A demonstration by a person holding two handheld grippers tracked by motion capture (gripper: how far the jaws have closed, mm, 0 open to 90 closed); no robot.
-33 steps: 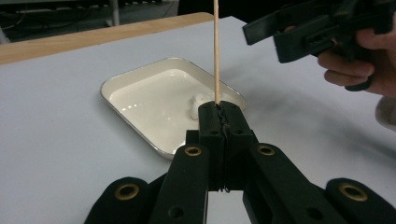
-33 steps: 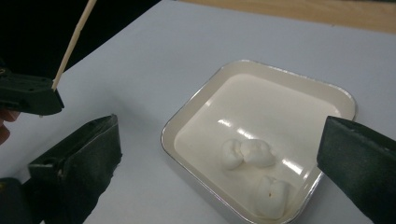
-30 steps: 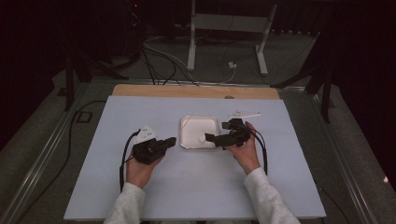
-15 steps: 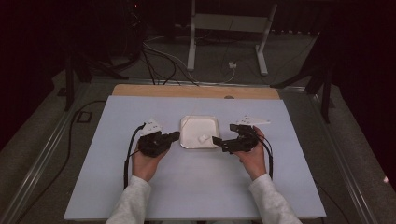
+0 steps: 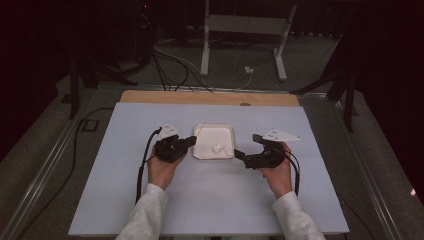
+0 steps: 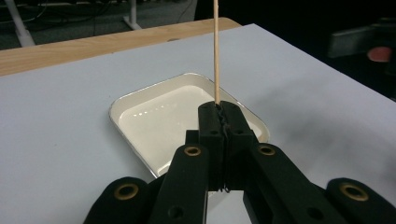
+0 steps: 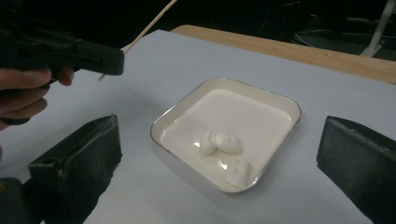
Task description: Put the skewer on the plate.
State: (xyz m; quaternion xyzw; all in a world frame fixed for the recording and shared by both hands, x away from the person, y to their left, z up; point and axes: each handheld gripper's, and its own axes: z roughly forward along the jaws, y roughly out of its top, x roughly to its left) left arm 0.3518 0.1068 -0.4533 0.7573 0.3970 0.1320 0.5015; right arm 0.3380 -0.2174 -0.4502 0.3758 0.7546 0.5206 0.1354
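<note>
A square white tray (image 5: 200, 131) lies in the middle of the pale board, with three white marshmallow pieces (image 7: 219, 142) near its front right corner. At the tray's left edge, my left gripper (image 5: 189, 142) is shut on a thin wooden skewer (image 6: 216, 46), which stands straight up from the jaws in the left gripper view. My right gripper (image 5: 239, 154) hangs just off the tray's right front corner. Its jaws stand wide open with nothing between the pads (image 7: 88, 154), and the tray (image 7: 177, 114) lies beyond them. The left gripper (image 7: 93, 58) and its skewer (image 7: 149, 25) also appear in the right gripper view.
The pale board (image 5: 210, 205) covers the table, with a wooden strip (image 5: 210, 97) along its far edge. Cables and a metal stand's legs (image 5: 245, 35) lie on the dark floor beyond. A cable trails from each gripper back along the forearm.
My right gripper has drawn back from the tray's rim to the right and toward the person. The left gripper has shifted slightly forward toward the tray's left edge, with the skewer in its jaws.
</note>
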